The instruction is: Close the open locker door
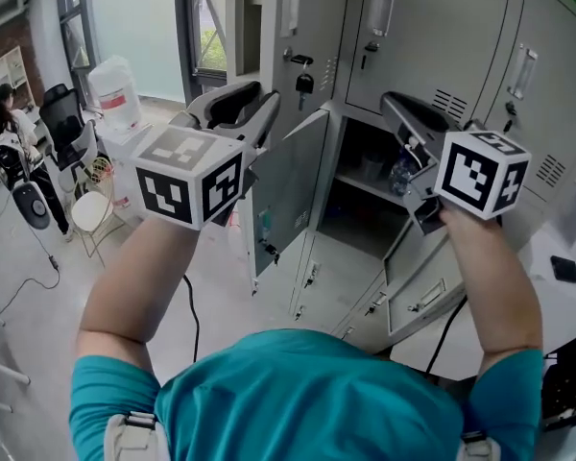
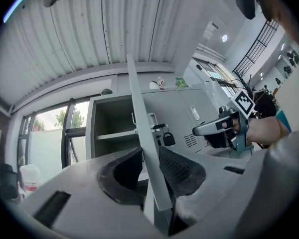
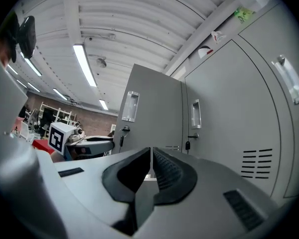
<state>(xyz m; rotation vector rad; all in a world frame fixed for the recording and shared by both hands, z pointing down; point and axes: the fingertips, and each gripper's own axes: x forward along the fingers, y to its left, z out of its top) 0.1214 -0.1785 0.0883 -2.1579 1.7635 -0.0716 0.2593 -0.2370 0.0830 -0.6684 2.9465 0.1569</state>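
Note:
A grey locker door (image 1: 312, 27) with a recessed handle and hanging keys (image 1: 303, 77) stands ajar in the upper row; its shelved compartment (image 2: 114, 128) shows beside it. My left gripper (image 1: 254, 104) is at that door's free lower corner. In the left gripper view the door's (image 2: 137, 108) thin edge runs between the parted jaws of the left gripper (image 2: 149, 151), and the pads do not squeeze it. My right gripper (image 1: 403, 113) hovers to the right, shut and empty. The right gripper view shows the right gripper (image 3: 152, 151), the door's outer face (image 3: 149, 108) and the left gripper (image 3: 84, 141).
Below, a second grey door (image 1: 288, 190) hangs open on a dark compartment (image 1: 365, 176), and a low door (image 1: 422, 291) is ajar too. A person (image 1: 5, 123) sits far left by chairs (image 1: 67, 113) and a water jug (image 1: 115, 89). A cable (image 1: 192, 315) lies on the floor.

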